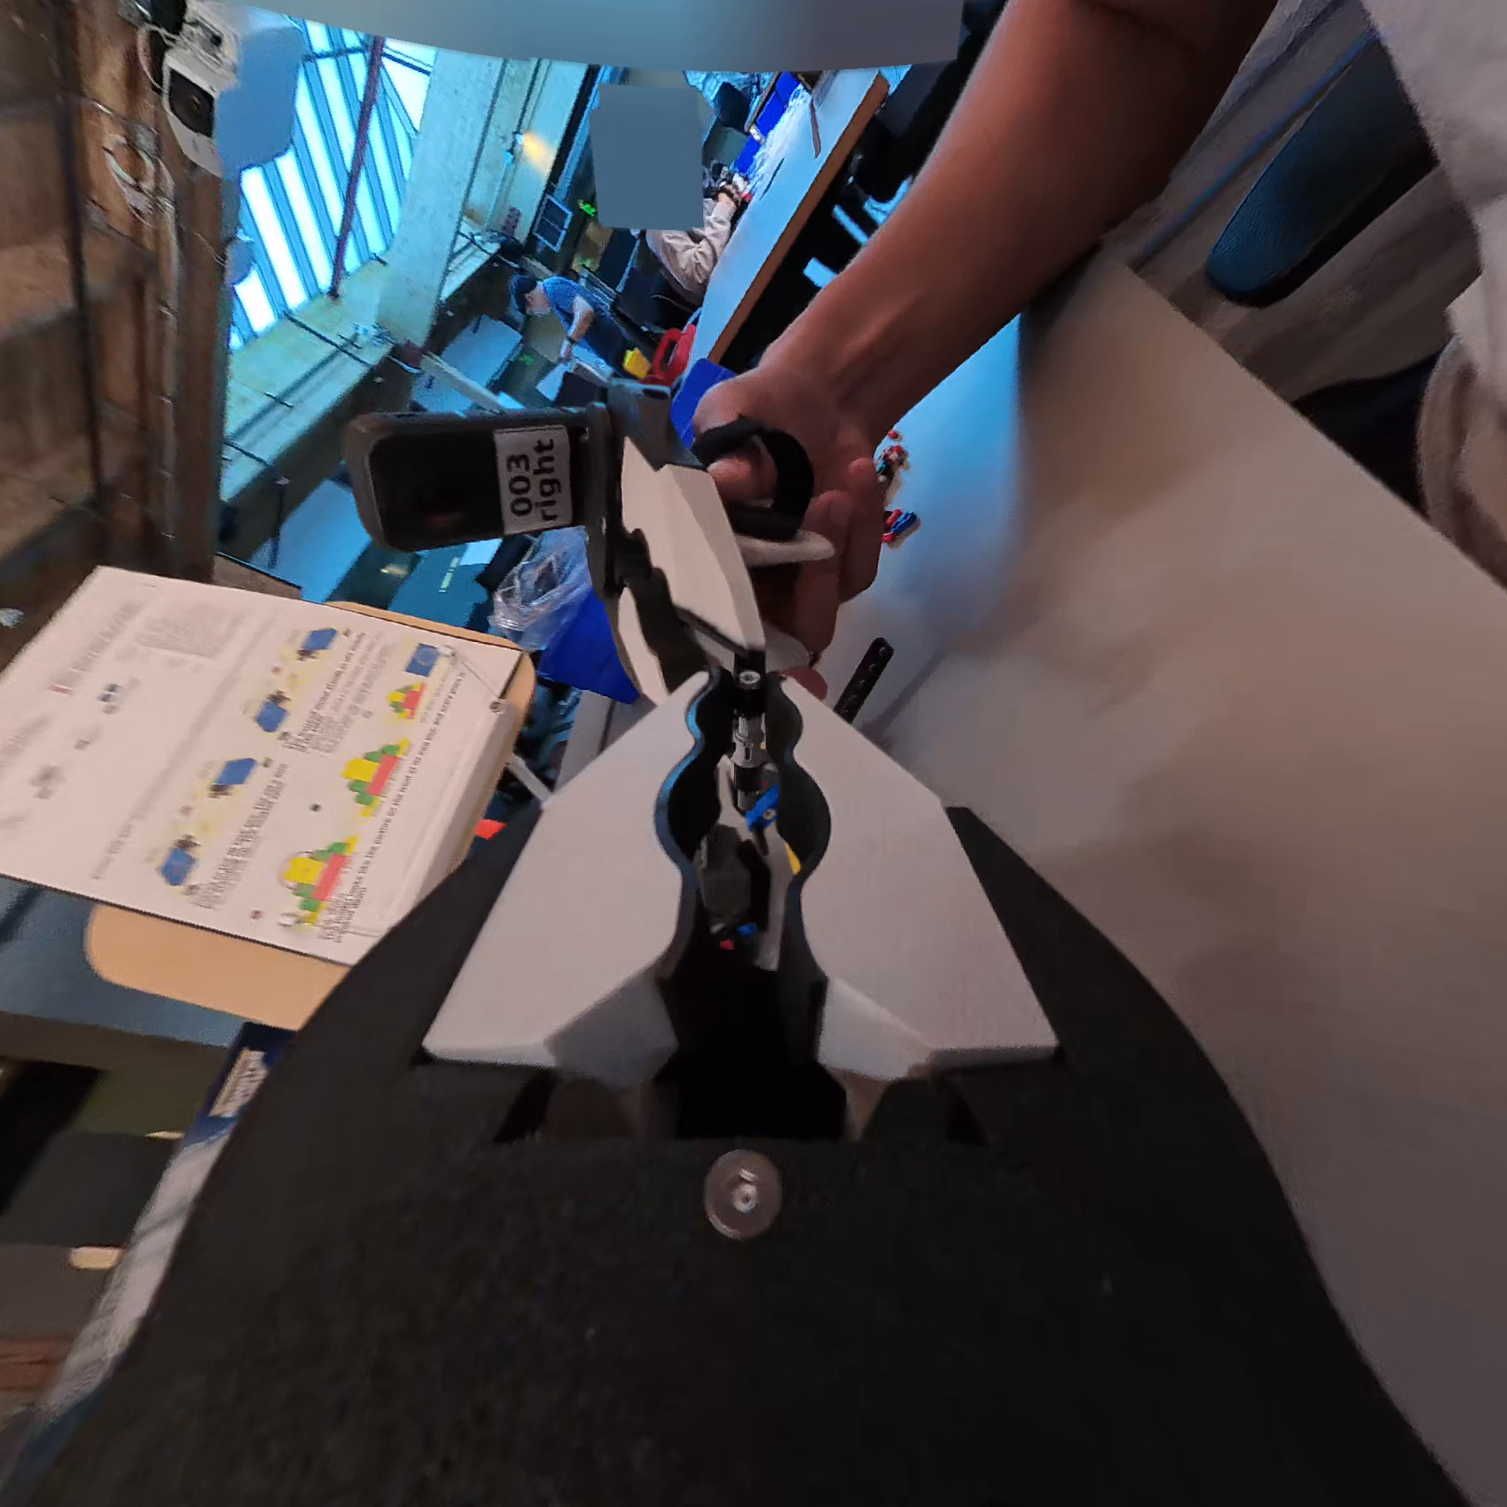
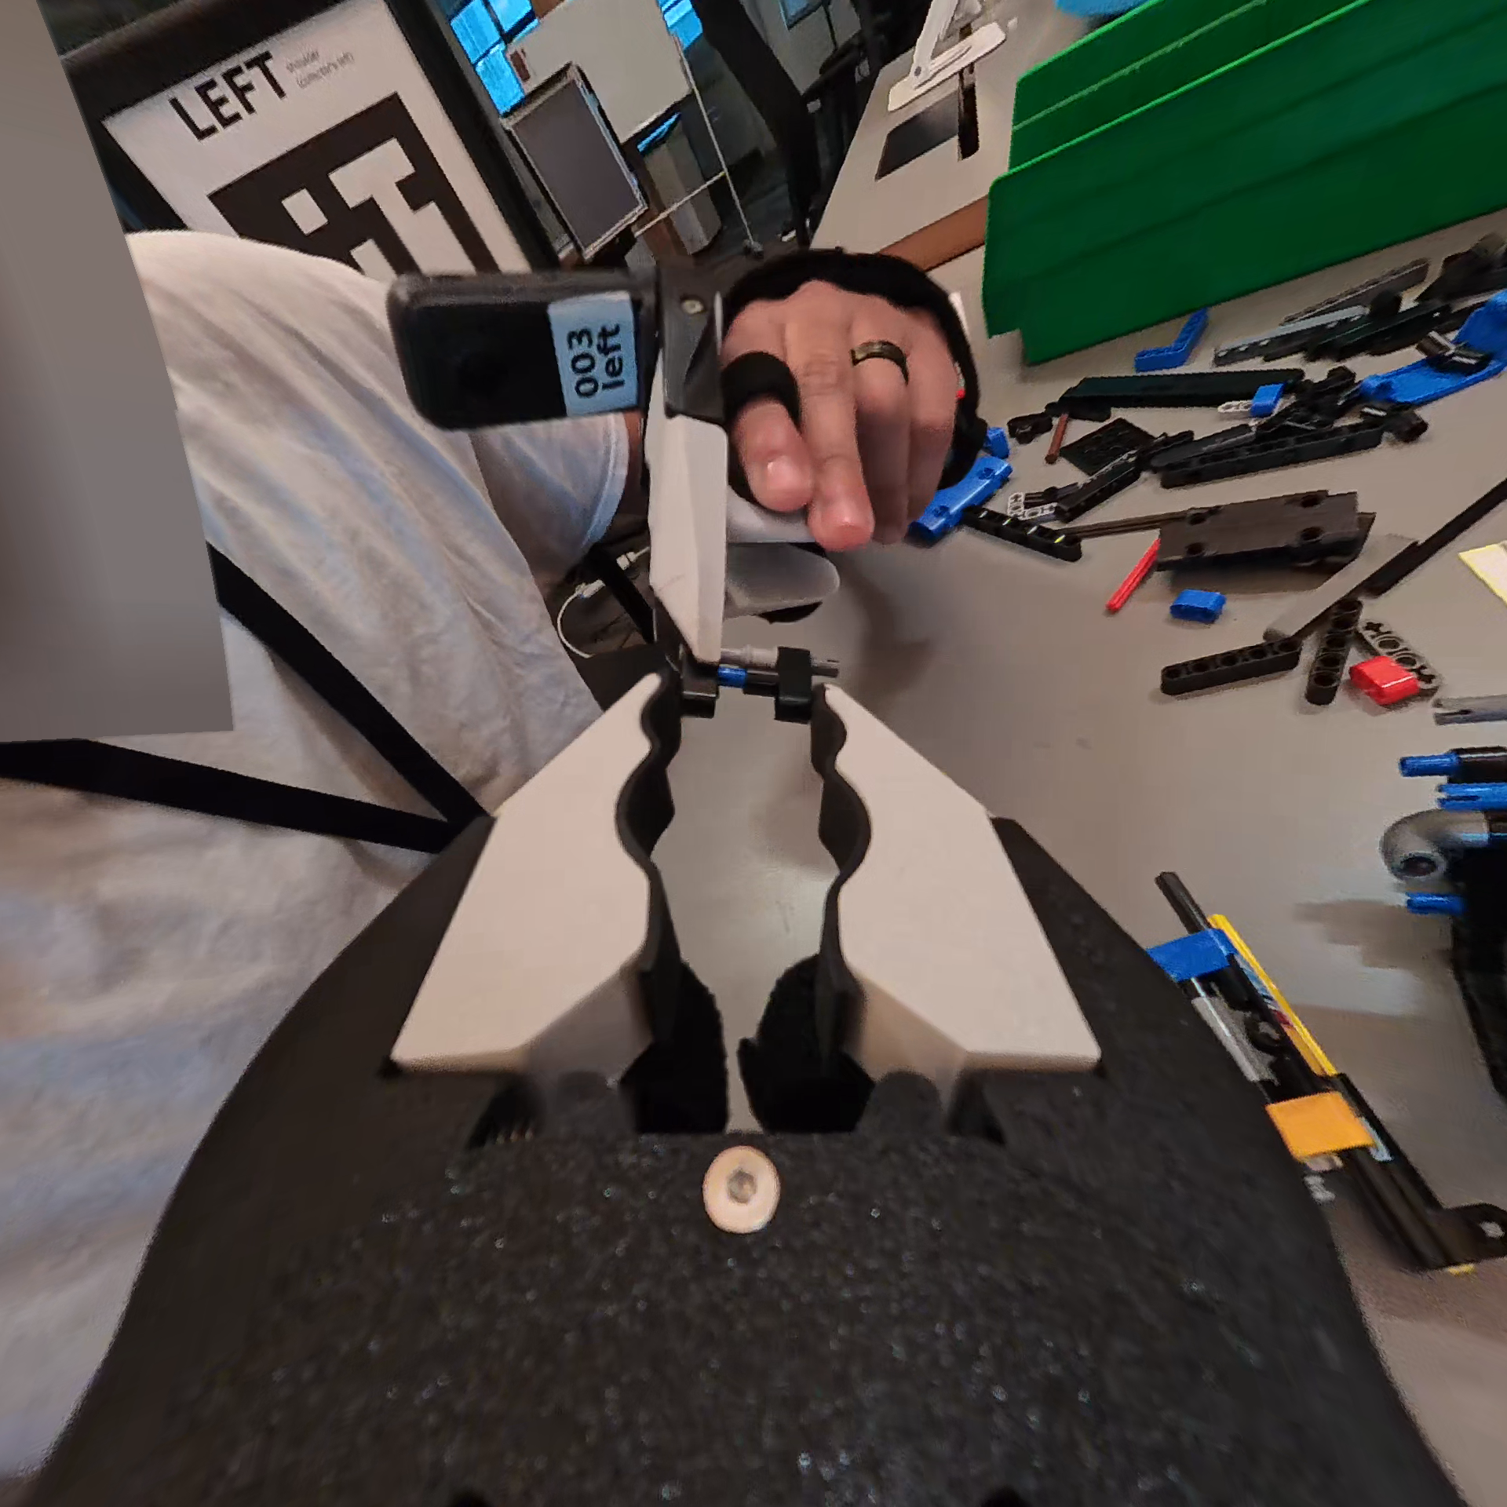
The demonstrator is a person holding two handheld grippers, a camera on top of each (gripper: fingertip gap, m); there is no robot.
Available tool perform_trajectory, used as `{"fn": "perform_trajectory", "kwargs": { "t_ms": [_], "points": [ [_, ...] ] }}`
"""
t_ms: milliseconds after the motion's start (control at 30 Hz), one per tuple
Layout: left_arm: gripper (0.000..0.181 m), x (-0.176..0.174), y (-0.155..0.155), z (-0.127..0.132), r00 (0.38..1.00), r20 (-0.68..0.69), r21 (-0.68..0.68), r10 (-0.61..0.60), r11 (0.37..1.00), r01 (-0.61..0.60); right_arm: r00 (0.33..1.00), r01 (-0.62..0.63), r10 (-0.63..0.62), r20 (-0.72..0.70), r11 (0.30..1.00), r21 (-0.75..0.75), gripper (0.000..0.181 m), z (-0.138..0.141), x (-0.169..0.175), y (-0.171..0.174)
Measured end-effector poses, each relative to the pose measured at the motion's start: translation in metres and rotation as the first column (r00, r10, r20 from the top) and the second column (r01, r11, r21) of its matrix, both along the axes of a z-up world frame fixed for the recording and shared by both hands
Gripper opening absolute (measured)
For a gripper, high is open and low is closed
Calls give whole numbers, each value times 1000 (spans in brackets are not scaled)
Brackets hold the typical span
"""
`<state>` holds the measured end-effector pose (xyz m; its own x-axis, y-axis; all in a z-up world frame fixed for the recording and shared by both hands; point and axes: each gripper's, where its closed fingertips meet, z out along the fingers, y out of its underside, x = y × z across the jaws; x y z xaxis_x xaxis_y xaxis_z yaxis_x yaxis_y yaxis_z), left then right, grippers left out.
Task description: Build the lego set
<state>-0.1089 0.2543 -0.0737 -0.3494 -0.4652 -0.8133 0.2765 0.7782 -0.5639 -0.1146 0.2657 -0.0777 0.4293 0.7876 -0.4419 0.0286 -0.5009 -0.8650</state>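
Note:
A small lego assembly (image 2: 754,675) of black connectors, a blue pin and a grey axle hangs above the table. My right gripper (image 2: 746,700) is shut on it, a fingertip at each end. My left gripper (image 2: 693,652) comes down from above and pinches its left black connector. In the left wrist view the assembly (image 1: 746,738) sits between my left gripper's (image 1: 746,693) nearly closed fingertips, and the right gripper (image 1: 746,652) meets it from the far side, held by a hand.
Loose black, blue and red lego pieces (image 2: 1239,481) cover the grey table (image 2: 1019,734). Green bins (image 2: 1239,187) stand at the back right. A partly built model (image 2: 1460,856) and a black-and-yellow beam (image 2: 1272,1052) lie right. An instruction sheet (image 1: 245,758) rests on a cardboard box. My two grippers' fingertips are within a few centimetres of each other.

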Motion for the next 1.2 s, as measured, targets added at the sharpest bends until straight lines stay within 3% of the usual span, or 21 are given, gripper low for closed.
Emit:
{"fn": "perform_trajectory", "kwargs": {
  "t_ms": [200, 467, 800, 933, 1200],
  "points": [
    [5, 7, 7, 4, 972, 181, 139, 148, 975, -174, 998, 55, -56, 12, 997, 56, 30, 5, 6, 7],
    [6, 8, 11, 13, 926, 281, 137, 252, 944, -299, 996, 90, -90, -9, 988, 128, 29, 14, 7, 10],
    [6, 11, 17, 5, 940, 254, 174, 228, 945, -277, 987, 127, -143, 77, 975, 182, 28, 7, 12, 15],
    [5, 9, 11, -2, 949, 265, 262, 172, 934, -242, 996, 67, -72, 53, 994, 81, 29, 0, 8, 9],
    [5, 10, 9, -11, 943, 298, 363, 147, 896, -254, 975, 75, -105, 195, 985, 156, 32, -9, 8, 10]
  ]
}}
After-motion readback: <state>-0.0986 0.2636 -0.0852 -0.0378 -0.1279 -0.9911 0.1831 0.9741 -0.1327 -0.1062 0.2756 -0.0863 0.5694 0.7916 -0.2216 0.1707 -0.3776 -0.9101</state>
